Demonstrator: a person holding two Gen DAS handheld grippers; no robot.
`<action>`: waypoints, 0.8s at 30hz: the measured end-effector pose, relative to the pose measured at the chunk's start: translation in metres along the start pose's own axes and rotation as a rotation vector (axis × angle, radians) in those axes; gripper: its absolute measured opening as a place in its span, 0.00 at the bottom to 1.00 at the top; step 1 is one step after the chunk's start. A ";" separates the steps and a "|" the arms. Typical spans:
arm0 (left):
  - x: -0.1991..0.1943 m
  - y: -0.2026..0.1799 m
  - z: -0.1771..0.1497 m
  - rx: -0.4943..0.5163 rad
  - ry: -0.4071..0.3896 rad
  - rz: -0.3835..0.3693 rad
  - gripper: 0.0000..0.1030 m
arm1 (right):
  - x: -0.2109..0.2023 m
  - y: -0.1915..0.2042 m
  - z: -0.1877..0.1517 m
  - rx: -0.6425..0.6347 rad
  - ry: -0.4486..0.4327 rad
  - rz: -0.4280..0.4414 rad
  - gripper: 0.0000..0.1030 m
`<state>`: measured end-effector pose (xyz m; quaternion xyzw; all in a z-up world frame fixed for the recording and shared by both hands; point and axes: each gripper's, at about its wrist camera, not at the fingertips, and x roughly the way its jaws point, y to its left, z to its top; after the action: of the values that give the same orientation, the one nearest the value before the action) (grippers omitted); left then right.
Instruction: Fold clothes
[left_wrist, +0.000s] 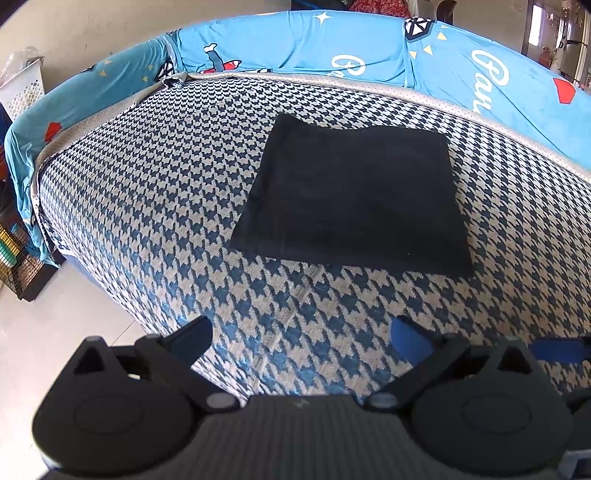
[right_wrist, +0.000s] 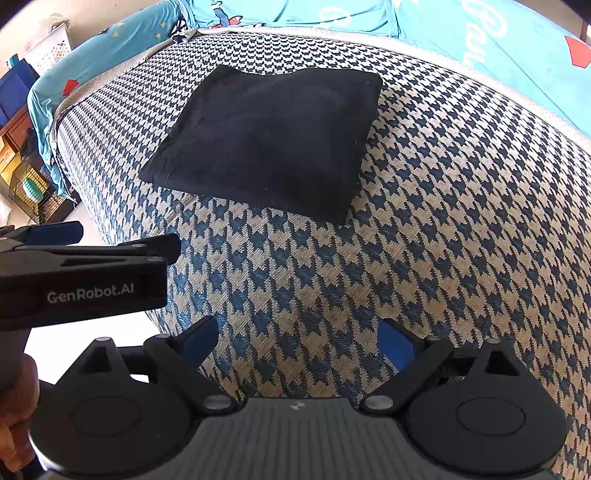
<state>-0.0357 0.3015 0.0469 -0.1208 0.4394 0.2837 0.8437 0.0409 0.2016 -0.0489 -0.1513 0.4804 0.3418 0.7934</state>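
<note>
A black garment (left_wrist: 351, 199) lies folded into a flat rectangle on the houndstooth mattress (left_wrist: 155, 192); the right wrist view shows the same black garment (right_wrist: 266, 140) with a slightly puffed top. My left gripper (left_wrist: 301, 338) hovers open near the mattress's front edge, well short of the cloth, holding nothing. My right gripper (right_wrist: 297, 341) is open too, empty, and also back from the garment. The left gripper (right_wrist: 122, 242) appears from the side at the left of the right wrist view, its fingers apart.
A blue printed sheet (left_wrist: 303, 40) runs along the far side and left end of the mattress. A white perforated basket (left_wrist: 22, 88) and a wire cage (left_wrist: 18, 258) stand on the floor at the left. A hand (right_wrist: 16, 406) shows at the lower left.
</note>
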 end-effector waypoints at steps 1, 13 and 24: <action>0.000 0.000 0.000 -0.002 0.002 -0.002 1.00 | 0.000 0.000 0.000 -0.001 0.000 0.000 0.91; 0.002 0.001 0.000 -0.010 0.011 -0.013 1.00 | -0.001 0.000 0.000 0.001 -0.002 -0.001 0.91; 0.003 0.002 0.003 -0.040 0.014 -0.034 1.00 | 0.000 -0.003 0.000 0.006 -0.001 -0.014 0.91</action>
<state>-0.0334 0.3055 0.0457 -0.1471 0.4373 0.2773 0.8427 0.0435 0.1993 -0.0489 -0.1521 0.4799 0.3350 0.7965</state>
